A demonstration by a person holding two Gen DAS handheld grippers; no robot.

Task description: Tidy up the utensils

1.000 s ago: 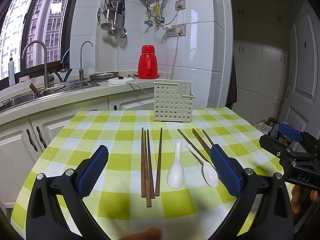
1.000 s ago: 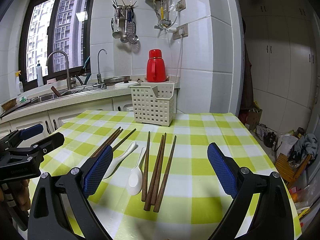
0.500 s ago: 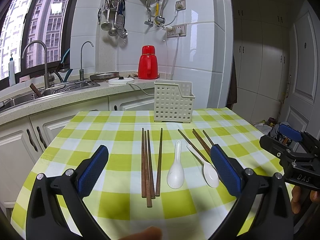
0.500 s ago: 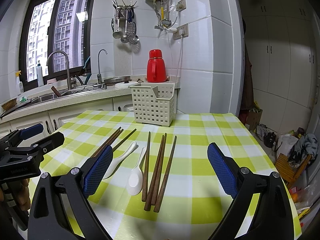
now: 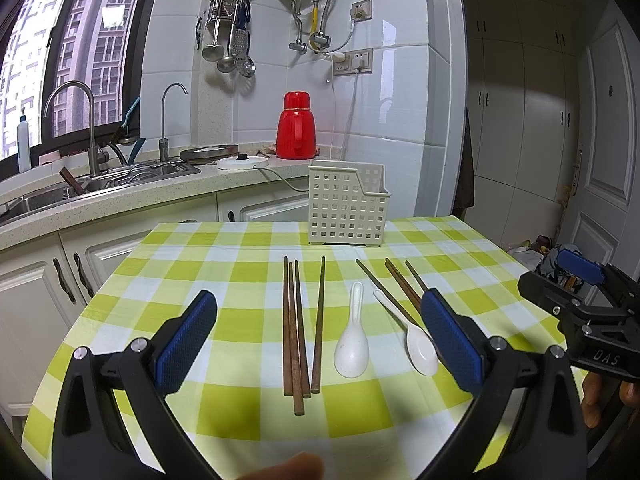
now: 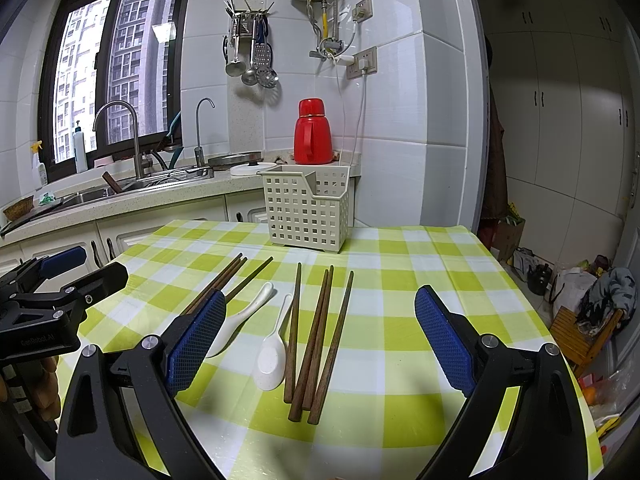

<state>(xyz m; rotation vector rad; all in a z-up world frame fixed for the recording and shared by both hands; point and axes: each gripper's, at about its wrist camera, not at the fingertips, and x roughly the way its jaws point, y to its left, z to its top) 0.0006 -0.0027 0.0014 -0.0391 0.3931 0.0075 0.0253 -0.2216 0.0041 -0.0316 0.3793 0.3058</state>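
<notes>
White lettering "DAS" marks the black right gripper (image 5: 576, 280); "GenRobot.AI" marks the black left gripper (image 6: 60, 276). Both hover low over the green-and-white checked tablecloth (image 5: 224, 264), jaws wide apart, empty. Two groups of dark wooden chopsticks (image 5: 300, 328) and two white ceramic spoons (image 5: 352, 344) lie flat before the cream perforated plastic basket (image 5: 346, 204). A red thermos jug (image 5: 296, 126) stands on the counter behind. Nothing has moved since a second ago.
</notes>
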